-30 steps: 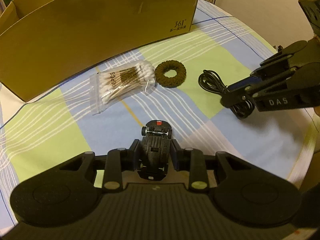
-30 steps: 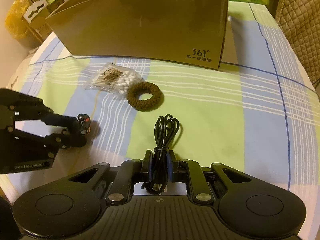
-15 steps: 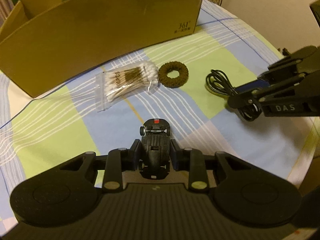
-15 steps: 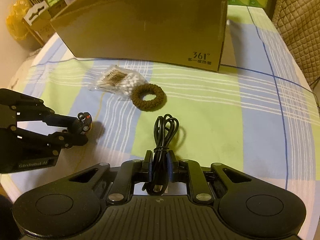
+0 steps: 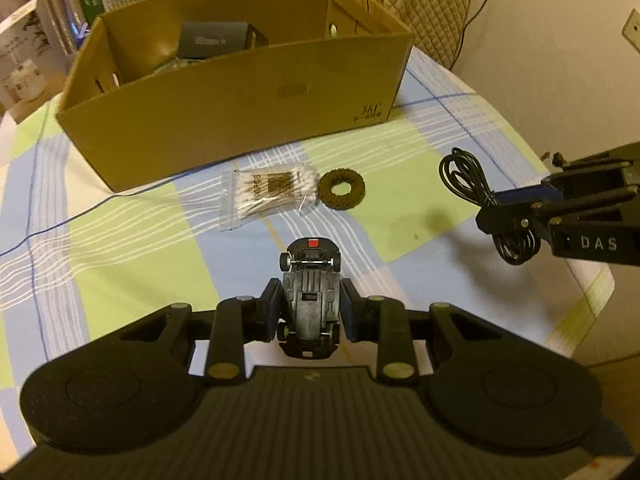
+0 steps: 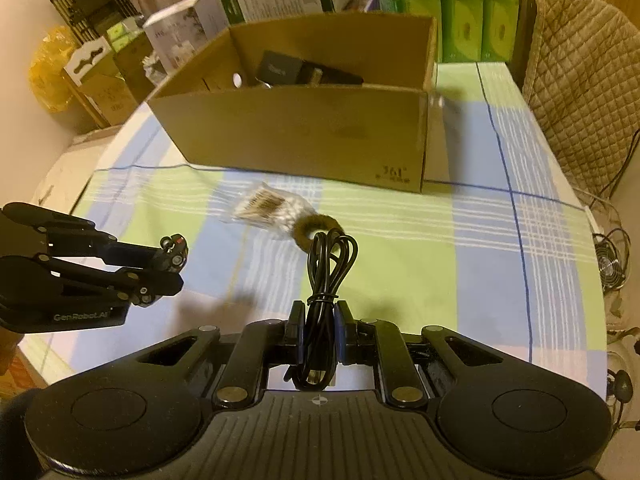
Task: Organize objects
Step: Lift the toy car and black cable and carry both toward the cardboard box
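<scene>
My left gripper [image 5: 312,304] is shut on a small black toy car [image 5: 311,284], held belly-up above the checked tablecloth. My right gripper [image 6: 319,330] is shut on a bundled black cable [image 6: 326,272], whose loops hang forward of the fingers. Each gripper shows in the other's view: the right gripper [image 5: 516,210] with the cable [image 5: 464,176], the left gripper [image 6: 160,276] with the car [image 6: 174,252]. On the cloth lie a bag of cotton swabs [image 5: 268,194] and a brown ring-shaped hair tie [image 5: 341,190]. Behind them stands an open cardboard box [image 5: 224,120] with dark items inside.
The table edge curves away at right [image 5: 576,288] and left [image 6: 52,184]. A quilted chair back [image 6: 580,72] stands at the far right. Boxes and green packages [image 6: 472,8] crowd the space behind the cardboard box. A cable and small fan [image 6: 612,264] lie off the table's right side.
Both grippers have risen off the cloth with the car and the cable held. The box's inside has come into view, and the swabs and hair tie look smaller and farther.
</scene>
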Action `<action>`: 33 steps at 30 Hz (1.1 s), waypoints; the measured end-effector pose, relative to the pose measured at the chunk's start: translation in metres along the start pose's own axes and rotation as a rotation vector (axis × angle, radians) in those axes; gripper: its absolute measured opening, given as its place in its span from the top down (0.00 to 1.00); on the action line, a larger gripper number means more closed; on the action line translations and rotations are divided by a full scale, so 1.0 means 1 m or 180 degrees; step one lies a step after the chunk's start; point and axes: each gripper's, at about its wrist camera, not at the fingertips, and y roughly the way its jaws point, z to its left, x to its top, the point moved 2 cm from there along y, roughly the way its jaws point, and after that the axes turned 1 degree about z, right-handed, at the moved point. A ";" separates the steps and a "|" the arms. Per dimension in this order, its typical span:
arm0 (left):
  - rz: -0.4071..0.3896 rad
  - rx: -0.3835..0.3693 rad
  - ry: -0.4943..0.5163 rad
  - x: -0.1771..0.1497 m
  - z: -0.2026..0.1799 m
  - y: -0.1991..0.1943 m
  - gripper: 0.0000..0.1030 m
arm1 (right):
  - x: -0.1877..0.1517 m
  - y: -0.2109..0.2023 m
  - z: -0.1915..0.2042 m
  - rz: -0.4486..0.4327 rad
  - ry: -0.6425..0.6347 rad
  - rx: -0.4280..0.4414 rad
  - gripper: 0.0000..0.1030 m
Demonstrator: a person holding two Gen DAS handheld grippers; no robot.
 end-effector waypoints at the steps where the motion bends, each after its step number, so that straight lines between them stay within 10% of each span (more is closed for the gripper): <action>1: -0.0014 0.0008 -0.0015 -0.001 -0.001 -0.005 0.75 | 0.000 -0.004 0.002 -0.0016 -0.0006 0.0003 0.89; 33: -0.0306 0.0075 -0.0029 -0.011 -0.023 -0.082 0.75 | 0.000 -0.076 0.034 -0.0314 -0.0199 0.0006 0.89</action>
